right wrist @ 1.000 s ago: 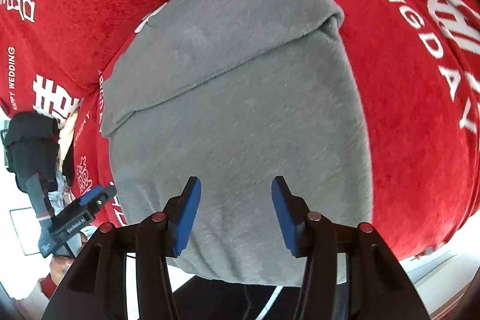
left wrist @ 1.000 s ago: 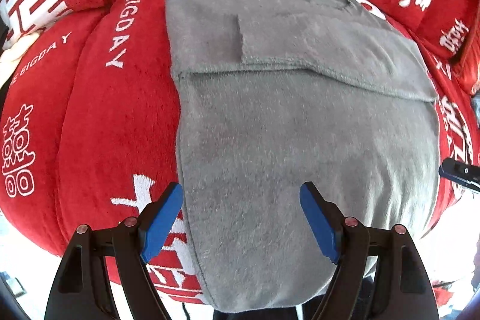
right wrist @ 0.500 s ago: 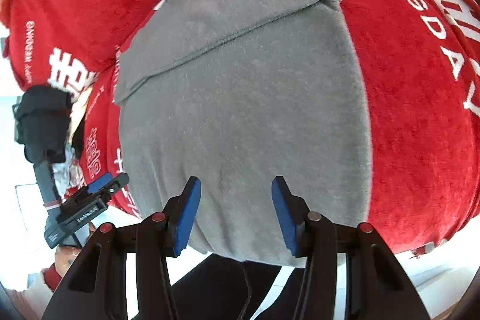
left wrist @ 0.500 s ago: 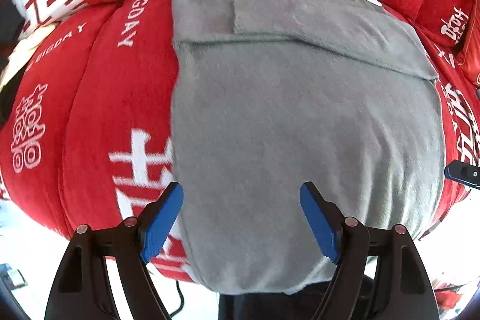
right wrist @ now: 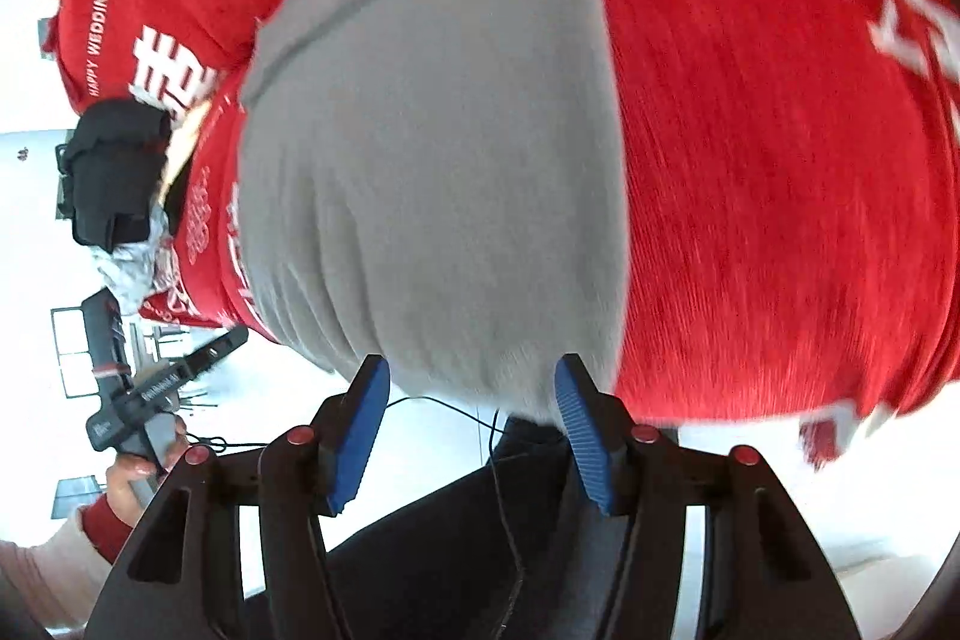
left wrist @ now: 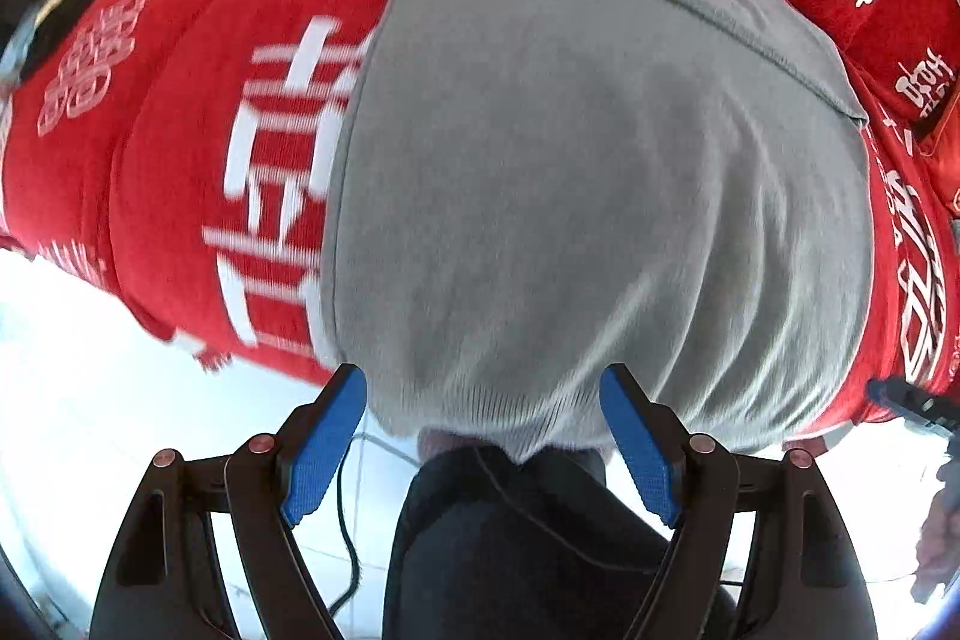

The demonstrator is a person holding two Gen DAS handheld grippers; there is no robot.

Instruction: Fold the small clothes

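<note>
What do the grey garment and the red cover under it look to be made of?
Grey garment: soft matte knit, probably fleece or brushed cotton; fuzzy nap, ribbed hem at the near edge. Red cover: plush, towel-like pile with white woven or printed lettering; exact fibre unclear.

Red blanket [right wrist: 780,130] has "HAPPY WEDDING" in small white letters on its left side in the right cam. Left cam: "THE BIG…" cut off at the top right edge, next to white double-happiness chars. Rest's too blurry tbh.
</note>
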